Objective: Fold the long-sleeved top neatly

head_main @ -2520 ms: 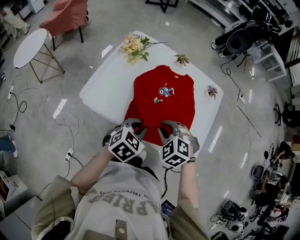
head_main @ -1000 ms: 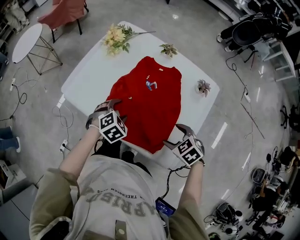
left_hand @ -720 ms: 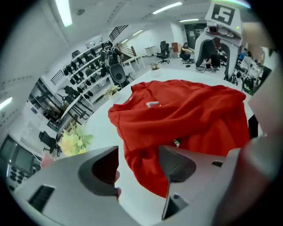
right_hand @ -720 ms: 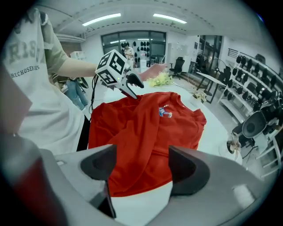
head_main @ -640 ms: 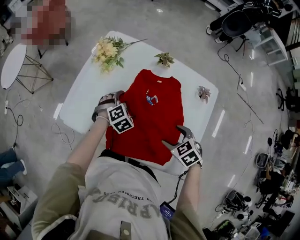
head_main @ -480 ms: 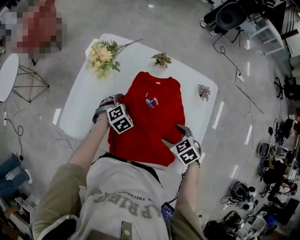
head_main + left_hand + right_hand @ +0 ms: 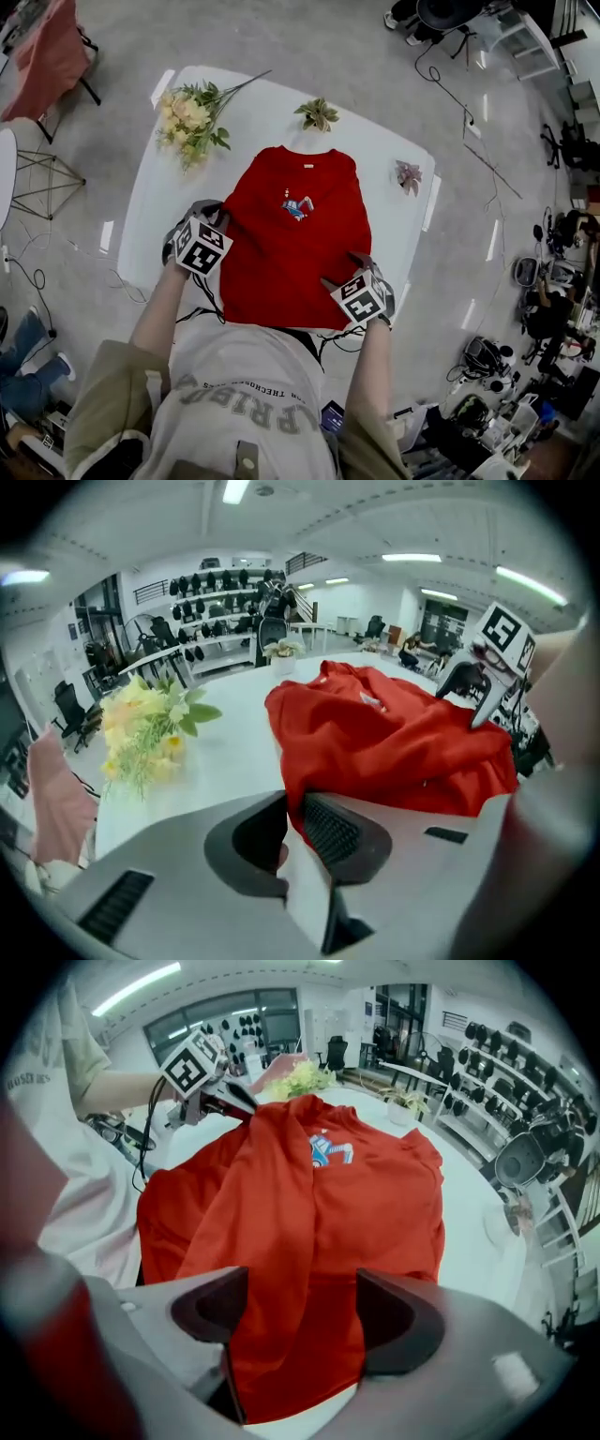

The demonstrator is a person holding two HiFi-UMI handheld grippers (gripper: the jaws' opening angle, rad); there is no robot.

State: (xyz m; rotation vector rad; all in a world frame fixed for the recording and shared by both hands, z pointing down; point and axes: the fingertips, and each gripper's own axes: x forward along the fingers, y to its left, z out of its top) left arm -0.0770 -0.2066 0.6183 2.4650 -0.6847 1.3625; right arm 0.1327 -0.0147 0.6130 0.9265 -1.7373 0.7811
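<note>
Quick note on the grab stage. The red long-sleeved top (image 7: 295, 234) is laid out flat on the white table (image 7: 155, 192), collar end far from the fingers and hem end nearest.

The jaws of the left gripper (image 7: 292, 819) have just been closed, and a bit of the top's side edge is pinched in the narrow gap between the pads. The rest is bunched up just beyond the fingertips. The right gripper (image 7: 302, 1309) is held spread wide. The hem-side cloth lies between its two fingers but isn't pressed by either one.

So it looks like a fold is being set up, with one side caught and the other not yet. To get it right, the right fingers should probably be lowered until the cloth's edge sits well in between the pads, not just at the tips, and only then closed. All layers should be caught, or the under layer will likely be left on the table. After that, both sides should be lifted level, so no diagonal crease gets dragged in. The flowers (image 7: 192, 122) past the left fingertips should be steered clear of.
</note>
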